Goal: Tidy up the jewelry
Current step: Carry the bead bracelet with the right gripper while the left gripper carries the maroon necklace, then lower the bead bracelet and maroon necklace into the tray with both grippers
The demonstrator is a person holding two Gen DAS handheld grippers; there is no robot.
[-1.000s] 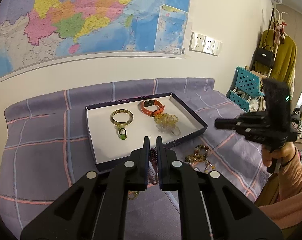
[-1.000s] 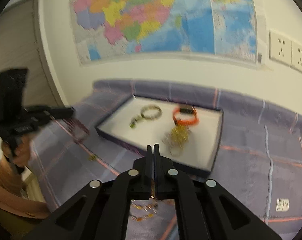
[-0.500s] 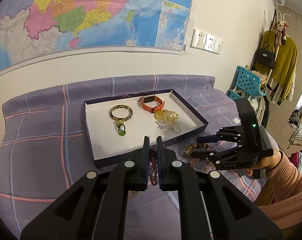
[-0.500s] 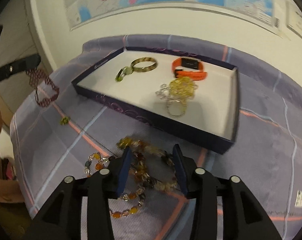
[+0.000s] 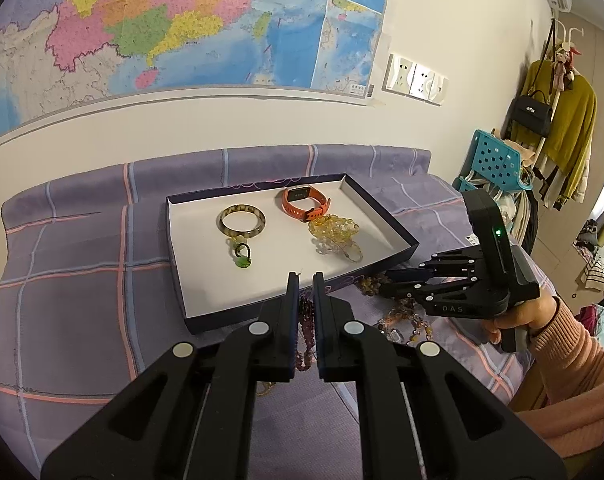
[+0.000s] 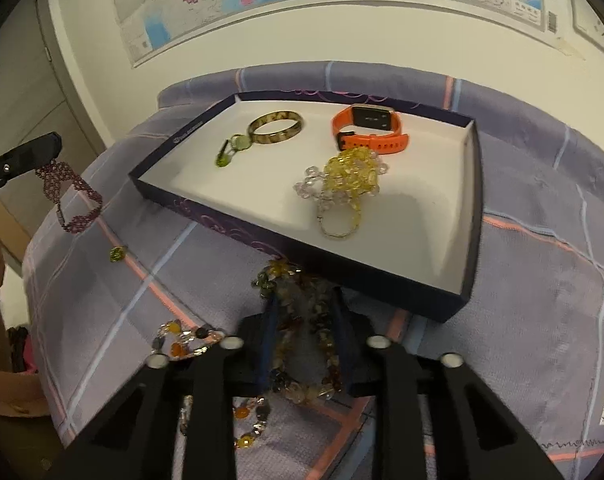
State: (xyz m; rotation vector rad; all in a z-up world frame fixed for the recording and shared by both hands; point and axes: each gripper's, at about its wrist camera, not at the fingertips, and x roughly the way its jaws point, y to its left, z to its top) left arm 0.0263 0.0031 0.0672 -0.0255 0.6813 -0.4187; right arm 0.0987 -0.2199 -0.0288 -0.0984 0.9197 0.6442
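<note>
Left gripper (image 5: 305,280): fingers clenched on a dark purple beaded bracelet (image 6: 68,196), which hangs from the fingertips clear of the purple checked cloth (image 5: 70,272). In the right wrist view this gripper enters at 9 o'clock, with the bracelet dangling below its tip.

Right gripper (image 6: 303,300): lowered onto a heap of amber and brown stone bead strands (image 6: 302,320) lying on the cloth just in front of the tray's near wall. The fingers are closing, with the beads between them; contact of the pads with the beads cannot be confirmed. In the left wrist view this gripper sits at 3 o'clock, held by a hand (image 5: 517,316) in a salmon pink sleeve (image 5: 573,364).

Shallow dark navy tray with a white floor (image 5: 381,216): it rests on the cloth and holds four items.
- Mottled green-brown bangle (image 5: 242,222), at 11 o'clock within the tray.
- Small green pendant on a dark loop (image 5: 242,258), just beside the bangle on its near side.
- Orange wristband watch (image 5: 305,203), at 1 o'clock within the tray.
- Cluster of yellow and clear bead bracelets (image 5: 335,234), just in front of the watch.

Loose on the cloth: an orange and clear bead strand (image 6: 182,344) at 9 o'clock from the right gripper, and a small yellow-green bead (image 6: 117,254) well apart, below the hanging bracelet.
</note>
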